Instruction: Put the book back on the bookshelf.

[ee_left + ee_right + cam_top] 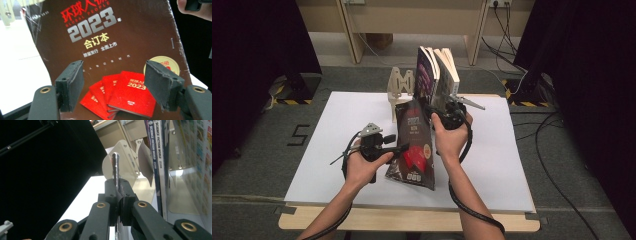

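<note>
Nearest the person, the left gripper [401, 148] sits at the left edge of a dark brown magazine [414, 146] wrapped in shiny film. In the left gripper view its two black pads [70, 85] stand wide apart, open, with the cover showing behind them and neither pad pressing on it. That cover carries red and grey lettering with "2023" and a picture of red booklets low down.

The magazine [112, 50] is held up off the white table [337, 130], tilted, its lower edge toward the person and its top leaning away. The right gripper [439, 114] holds it at the upper right edge. In the right gripper view the jaws of that gripper [119, 195] are clamped tight on the thin, film-covered edge [115, 167], which runs up between them.

Just behind the magazine stands a pale book stand [400, 86], with its curved plates [120, 160] seen close in the right gripper view. To its right several books [437, 75] stand upright and lean together. Their spines [156, 165] rise along the right side of the right gripper view.

Beyond the table lie grey floor, cables [507, 30] and a pale wooden frame [412, 20].
</note>
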Demonstrator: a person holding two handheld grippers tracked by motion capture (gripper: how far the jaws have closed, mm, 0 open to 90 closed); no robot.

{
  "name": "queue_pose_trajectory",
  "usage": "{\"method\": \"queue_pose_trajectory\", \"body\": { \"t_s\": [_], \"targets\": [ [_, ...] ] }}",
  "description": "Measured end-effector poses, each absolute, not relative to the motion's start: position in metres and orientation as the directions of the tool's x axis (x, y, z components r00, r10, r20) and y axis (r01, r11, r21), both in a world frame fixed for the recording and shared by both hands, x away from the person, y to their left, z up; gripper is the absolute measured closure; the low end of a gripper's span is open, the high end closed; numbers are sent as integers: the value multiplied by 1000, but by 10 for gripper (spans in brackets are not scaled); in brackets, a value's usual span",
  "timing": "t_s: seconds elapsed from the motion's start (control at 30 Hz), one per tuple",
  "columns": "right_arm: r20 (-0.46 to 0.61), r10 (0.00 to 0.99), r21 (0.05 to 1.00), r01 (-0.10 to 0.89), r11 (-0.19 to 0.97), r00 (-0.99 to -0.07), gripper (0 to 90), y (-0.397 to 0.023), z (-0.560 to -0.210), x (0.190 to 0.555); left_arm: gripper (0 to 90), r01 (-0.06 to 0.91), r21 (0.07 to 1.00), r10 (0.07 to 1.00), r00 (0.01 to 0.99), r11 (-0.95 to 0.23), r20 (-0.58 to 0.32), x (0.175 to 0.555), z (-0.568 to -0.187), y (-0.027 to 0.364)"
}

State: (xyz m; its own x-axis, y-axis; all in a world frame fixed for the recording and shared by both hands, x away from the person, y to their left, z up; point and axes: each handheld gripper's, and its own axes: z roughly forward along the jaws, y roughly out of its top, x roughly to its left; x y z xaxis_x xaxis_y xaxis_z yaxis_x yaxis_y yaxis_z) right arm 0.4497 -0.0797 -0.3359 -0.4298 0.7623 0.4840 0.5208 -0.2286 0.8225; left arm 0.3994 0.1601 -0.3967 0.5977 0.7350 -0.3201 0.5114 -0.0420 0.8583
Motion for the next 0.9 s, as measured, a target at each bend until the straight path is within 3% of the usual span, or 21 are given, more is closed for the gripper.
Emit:
{"method": "queue_pose_trajectory", "body": {
  "t_s": [0.9],
  "targets": [
    [464,778,854,448,-265,-423,876,-63,-319,465,309,462,886,729,621,-43,-288,416,-370,139]
  ]
}}
